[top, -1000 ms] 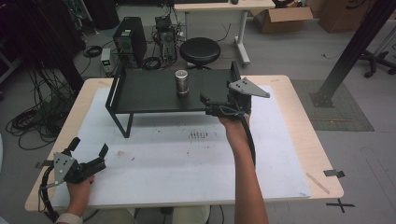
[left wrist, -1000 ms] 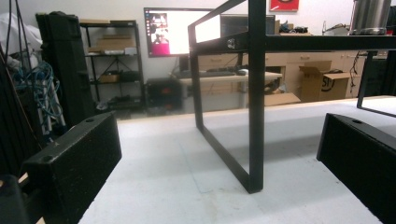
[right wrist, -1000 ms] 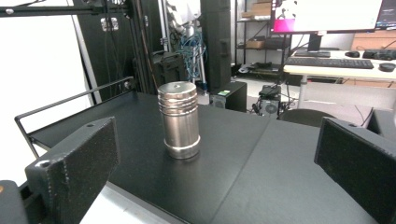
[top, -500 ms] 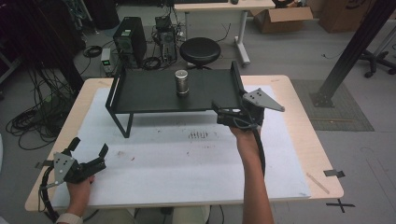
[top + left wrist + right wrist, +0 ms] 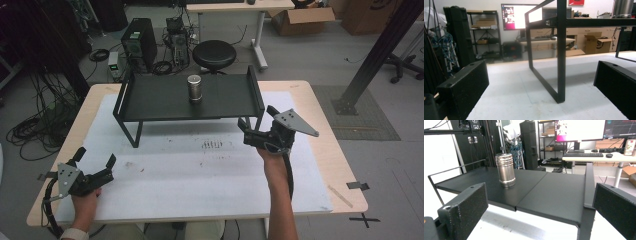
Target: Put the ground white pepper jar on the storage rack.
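A ribbed steel canister stands upright on the top of a black metal stand at the far side of the table. My right gripper is open and holds nothing, hovering just off the stand's front right corner. In the right gripper view the canister stands left of centre on the stand's top, well beyond the open jaws of the right gripper. My left gripper is open near the table's front left corner. In the left gripper view, the left gripper faces the stand's front left leg.
White paper covers the wooden table, with dark smudges in the middle. Beyond the table stand a black stool, a computer tower, cables on the floor and a black post at the right.
My right gripper has drawn back from the stand's top towards the near side and a little to the right, staying open. The left gripper and the canister have not moved.
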A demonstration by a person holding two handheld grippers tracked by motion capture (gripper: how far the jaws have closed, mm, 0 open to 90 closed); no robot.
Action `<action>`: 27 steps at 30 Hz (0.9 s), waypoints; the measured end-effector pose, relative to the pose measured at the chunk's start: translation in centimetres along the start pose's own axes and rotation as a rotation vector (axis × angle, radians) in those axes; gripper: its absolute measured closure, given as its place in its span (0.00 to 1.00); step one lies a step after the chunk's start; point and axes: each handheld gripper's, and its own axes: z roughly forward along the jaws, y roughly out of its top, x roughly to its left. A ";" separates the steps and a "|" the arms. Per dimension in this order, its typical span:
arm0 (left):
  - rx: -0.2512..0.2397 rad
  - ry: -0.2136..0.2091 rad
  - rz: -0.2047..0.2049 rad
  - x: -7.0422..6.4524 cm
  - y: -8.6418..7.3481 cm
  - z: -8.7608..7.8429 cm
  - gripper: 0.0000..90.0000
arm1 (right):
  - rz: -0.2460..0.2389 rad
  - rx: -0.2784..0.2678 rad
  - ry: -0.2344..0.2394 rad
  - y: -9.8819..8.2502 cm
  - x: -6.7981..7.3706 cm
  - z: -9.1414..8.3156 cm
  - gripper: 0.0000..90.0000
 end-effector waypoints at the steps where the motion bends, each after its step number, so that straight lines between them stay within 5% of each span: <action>1: 0.000 0.000 0.000 0.0 0.0 0.0 0.00 | -0.002 -0.002 -0.005 -0.2 0.0 -0.2 0.00; 27: 0.005 0.001 0.001 0.0 0.0 0.1 0.00 | 0.032 -0.013 -0.129 -6.7 -1.4 -2.9 0.00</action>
